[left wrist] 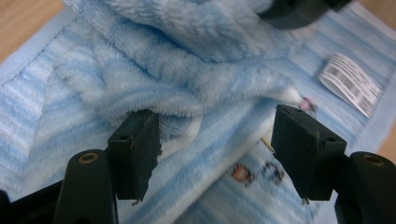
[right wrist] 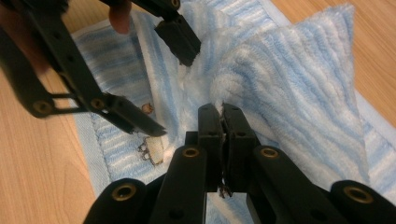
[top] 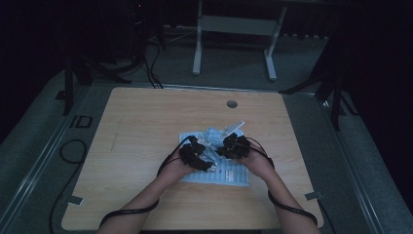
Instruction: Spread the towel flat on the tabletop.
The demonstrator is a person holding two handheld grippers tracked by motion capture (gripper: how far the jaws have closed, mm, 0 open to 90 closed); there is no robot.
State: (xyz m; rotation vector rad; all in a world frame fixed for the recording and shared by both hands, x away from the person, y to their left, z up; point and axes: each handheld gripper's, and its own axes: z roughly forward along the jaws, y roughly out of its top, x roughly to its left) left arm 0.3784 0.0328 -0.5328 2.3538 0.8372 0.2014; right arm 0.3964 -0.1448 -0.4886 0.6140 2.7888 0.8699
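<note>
item: light-blue striped towel (top: 214,168), fleecy, lying partly folded at the middle of the wooden table (top: 141,126), near the person's edge; a white barcode label (left wrist: 349,83) and small embroidered motifs (left wrist: 256,172) sit on its flat lower layer.
step in hand, as judged: folding. the right gripper (right wrist: 222,108) has its jaws pressed together on the edge of the raised top fold, pinching the towel. the left gripper (left wrist: 215,135) stands spread just beside that same fold, pads not pressing, the fold's rim just ahead of one pad.
next move, as judged: the left gripper closes on the fold's rim, then both carry it across the towel evenly.
</note>
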